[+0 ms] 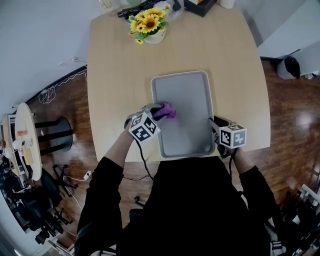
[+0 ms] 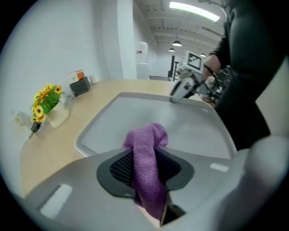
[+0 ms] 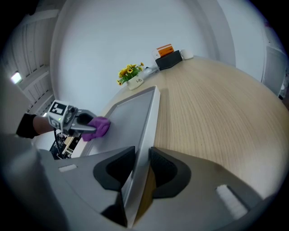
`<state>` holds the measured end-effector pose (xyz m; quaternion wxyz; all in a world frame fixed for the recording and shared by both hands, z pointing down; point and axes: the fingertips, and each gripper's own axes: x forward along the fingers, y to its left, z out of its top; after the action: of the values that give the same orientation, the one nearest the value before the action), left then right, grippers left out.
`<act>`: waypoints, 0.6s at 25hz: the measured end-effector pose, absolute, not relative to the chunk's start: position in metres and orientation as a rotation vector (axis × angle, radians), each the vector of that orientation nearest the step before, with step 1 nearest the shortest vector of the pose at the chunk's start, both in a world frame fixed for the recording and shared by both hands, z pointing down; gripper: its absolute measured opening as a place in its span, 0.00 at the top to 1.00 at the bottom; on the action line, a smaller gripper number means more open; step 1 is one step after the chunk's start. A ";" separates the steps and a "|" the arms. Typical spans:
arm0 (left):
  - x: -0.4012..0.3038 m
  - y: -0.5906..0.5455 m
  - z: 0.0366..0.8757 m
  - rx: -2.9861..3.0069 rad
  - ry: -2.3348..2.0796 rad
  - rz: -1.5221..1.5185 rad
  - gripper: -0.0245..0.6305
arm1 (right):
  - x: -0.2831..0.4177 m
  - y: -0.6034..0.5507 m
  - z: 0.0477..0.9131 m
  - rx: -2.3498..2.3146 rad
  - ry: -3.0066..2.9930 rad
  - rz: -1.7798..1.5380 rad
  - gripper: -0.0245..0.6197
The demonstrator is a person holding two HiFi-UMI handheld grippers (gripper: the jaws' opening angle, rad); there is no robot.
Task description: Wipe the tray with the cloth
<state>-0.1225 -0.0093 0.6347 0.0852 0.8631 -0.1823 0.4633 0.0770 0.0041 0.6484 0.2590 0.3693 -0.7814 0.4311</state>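
A grey metal tray (image 1: 192, 90) lies on the light wooden table (image 1: 115, 75). My left gripper (image 1: 159, 112) is shut on a purple cloth (image 1: 166, 110), which rests on the tray's floor near its left rim. In the left gripper view the purple cloth (image 2: 148, 167) is pinched between the pads and bulges out ahead over the tray (image 2: 189, 131). My right gripper (image 1: 214, 123) is shut on the tray's right rim near the front corner; in the right gripper view the tray rim (image 3: 146, 135) runs between the pads.
A pot of yellow flowers (image 1: 148, 24) stands at the table's far edge, with a dark box (image 1: 199, 6) and small items beside it. A stool (image 1: 57, 132) stands on the wooden floor at the left.
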 end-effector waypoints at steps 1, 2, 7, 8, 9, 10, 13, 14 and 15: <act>-0.128 -0.038 0.633 2.563 -0.606 1.375 0.82 | 0.077 0.004 0.648 1.012 -2.117 1.177 0.79; -0.133 -0.064 0.632 2.544 -0.668 1.372 0.82 | 0.078 0.005 0.648 1.024 -2.114 1.186 0.79; -0.140 -0.141 0.636 2.330 -0.897 1.508 0.82 | 0.075 0.007 0.649 1.060 -2.099 1.221 0.79; -0.129 -0.144 0.637 2.311 -0.892 1.530 0.82 | 0.076 0.006 0.649 1.066 -2.098 1.225 0.79; -0.114 -0.145 0.637 2.318 -0.872 1.532 0.82 | 0.076 0.006 0.649 1.073 -2.097 1.228 0.79; -0.094 -0.146 0.636 2.343 -0.842 1.518 0.82 | 0.077 0.005 0.648 1.080 -2.097 1.231 0.79; -0.039 -0.152 0.635 2.423 -0.788 1.507 0.82 | 0.075 0.006 0.647 1.090 -2.094 1.239 0.79; -0.024 -0.157 0.635 2.429 -0.792 1.510 0.82 | 0.075 0.006 0.647 1.089 -2.095 1.239 0.79; -0.010 -0.162 0.634 2.424 -0.803 1.498 0.82 | 0.075 0.005 0.647 1.087 -2.096 1.239 0.79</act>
<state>-0.0096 -0.1619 0.6335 0.0905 0.8154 -0.2702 0.5040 0.0751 0.0054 0.6471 0.2354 0.3962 -0.7640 0.4516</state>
